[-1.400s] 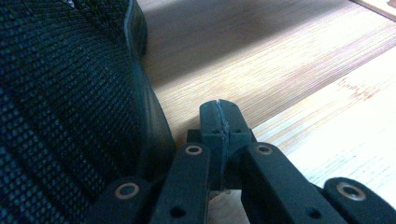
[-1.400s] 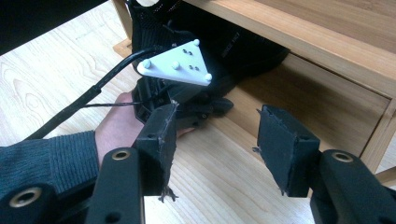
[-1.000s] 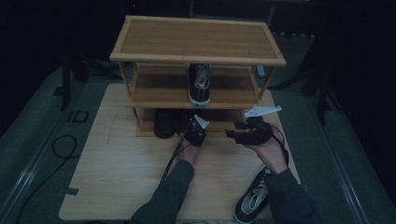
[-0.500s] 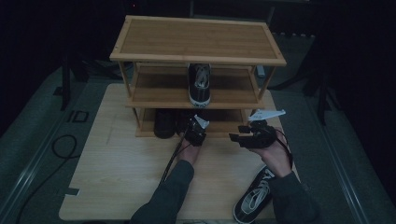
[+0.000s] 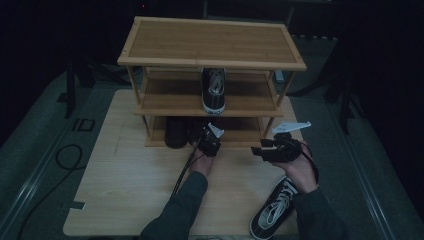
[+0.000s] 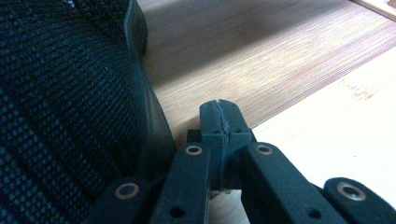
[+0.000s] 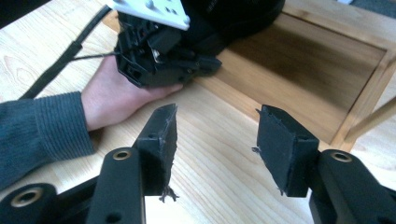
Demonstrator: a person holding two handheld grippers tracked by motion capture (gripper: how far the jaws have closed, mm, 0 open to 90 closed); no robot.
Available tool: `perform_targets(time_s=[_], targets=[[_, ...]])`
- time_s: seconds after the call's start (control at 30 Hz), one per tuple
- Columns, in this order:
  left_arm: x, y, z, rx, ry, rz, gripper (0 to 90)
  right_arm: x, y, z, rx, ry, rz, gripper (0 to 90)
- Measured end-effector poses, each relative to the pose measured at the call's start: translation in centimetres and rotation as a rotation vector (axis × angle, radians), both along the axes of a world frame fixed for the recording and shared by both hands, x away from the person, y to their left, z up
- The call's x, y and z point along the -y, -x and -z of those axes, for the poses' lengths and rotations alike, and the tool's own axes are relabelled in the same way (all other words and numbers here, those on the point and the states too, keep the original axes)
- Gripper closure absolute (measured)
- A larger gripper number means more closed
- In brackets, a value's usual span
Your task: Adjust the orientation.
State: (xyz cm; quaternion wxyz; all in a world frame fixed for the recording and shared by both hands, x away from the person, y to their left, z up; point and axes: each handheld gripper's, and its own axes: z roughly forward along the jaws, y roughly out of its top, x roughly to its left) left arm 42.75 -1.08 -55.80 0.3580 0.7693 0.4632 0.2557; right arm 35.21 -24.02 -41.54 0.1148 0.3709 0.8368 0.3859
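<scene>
A black mesh shoe (image 5: 177, 131) lies on the bottom shelf of the wooden rack (image 5: 210, 62). My left gripper (image 5: 204, 135) rests at that shelf's front edge, just right of the shoe. In the left gripper view its jaws (image 6: 219, 116) are shut with nothing between them, beside the shoe's side (image 6: 60, 102). My right gripper (image 5: 259, 150) hovers over the table right of it, pointing left, open and empty (image 7: 215, 135). It faces the left gripper (image 7: 159, 51) and the hand (image 7: 116, 98) that holds it.
A black-and-white sneaker (image 5: 213, 90) stands on the middle shelf. Another sneaker (image 5: 274, 210) lies on the light wooden table (image 5: 125, 185) at the front right, by the right forearm. The rack's right post (image 7: 373, 119) is near the right gripper. A cable (image 5: 182, 170) trails along the left forearm.
The right gripper has drifted a little to the right and toward the person. The left gripper and the shoes have stayed put.
</scene>
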Motion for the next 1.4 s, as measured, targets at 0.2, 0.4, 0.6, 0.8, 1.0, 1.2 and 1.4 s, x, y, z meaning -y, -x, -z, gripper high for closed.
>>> perform_targets(time_s=[0.2, 0.4, 0.6, 0.8, 1.0, 1.2, 1.4], targets=[[0.0, 0.0, 0.0, 0.0, 0.0, 0.0, 90.0, 0.8, 0.0, 0.8, -0.015, 0.012, 0.013, 51.8], [0.0, 0.0, 0.0, 0.0, 0.0, 0.0, 90.0, 1.3, -0.1, 1.5, -0.018, 0.044, 0.024, 57.6], [0.0, 0.0, 0.0, 0.0, 0.0, 0.0, 90.0, 1.8, 0.0, 2.1, -0.025, 0.062, 0.021, 62.8], [0.0, 0.0, 0.0, 0.0, 0.0, 0.0, 90.0, 2.5, 0.2, 2.6, -0.038, 0.076, 0.024, 66.5], [0.0, 0.0, 0.0, 0.0, 0.0, 0.0, 90.0, 3.2, 0.6, 3.2, -0.05, 0.088, 0.028, 67.5], [0.0, 0.0, 0.0, 0.0, 0.0, 0.0, 90.0, 3.9, 1.1, 3.6, -0.069, 0.103, 0.035, 75.9], [0.0, 0.0, 0.0, 0.0, 0.001, 0.0, 90.0, 4.4, 1.7, 4.0, -0.082, 0.125, 0.028, 84.8]])
